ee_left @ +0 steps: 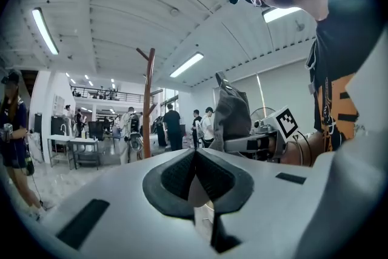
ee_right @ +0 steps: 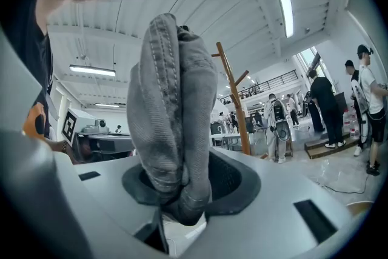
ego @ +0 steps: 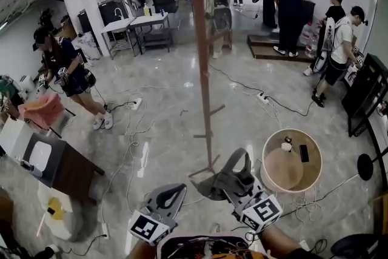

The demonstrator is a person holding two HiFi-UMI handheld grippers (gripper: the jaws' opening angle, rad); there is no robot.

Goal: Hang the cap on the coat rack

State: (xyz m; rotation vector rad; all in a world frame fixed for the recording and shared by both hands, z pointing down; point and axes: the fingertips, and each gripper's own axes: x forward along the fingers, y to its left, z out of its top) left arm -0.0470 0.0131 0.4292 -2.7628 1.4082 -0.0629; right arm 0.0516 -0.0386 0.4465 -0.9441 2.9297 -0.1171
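Observation:
A grey denim cap (ee_right: 173,112) stands folded between the pads of my right gripper (ee_right: 182,191), which is shut on it. In the head view the cap (ego: 227,182) hangs low in front of me, held by the right gripper (ego: 239,176). The wooden coat rack (ego: 202,57) rises straight ahead, its base (ego: 206,170) just beyond the cap. My left gripper (ego: 170,197) sits to the left, shut and holding nothing. The left gripper view shows the rack (ee_left: 148,103) in the distance and the cap (ee_left: 231,115) to the right.
A round wooden table (ego: 292,161) with a phone stands right of the rack's base. Cables run across the shiny floor (ego: 151,124). A dark desk (ego: 60,167) is at the left. Several people stand around the room.

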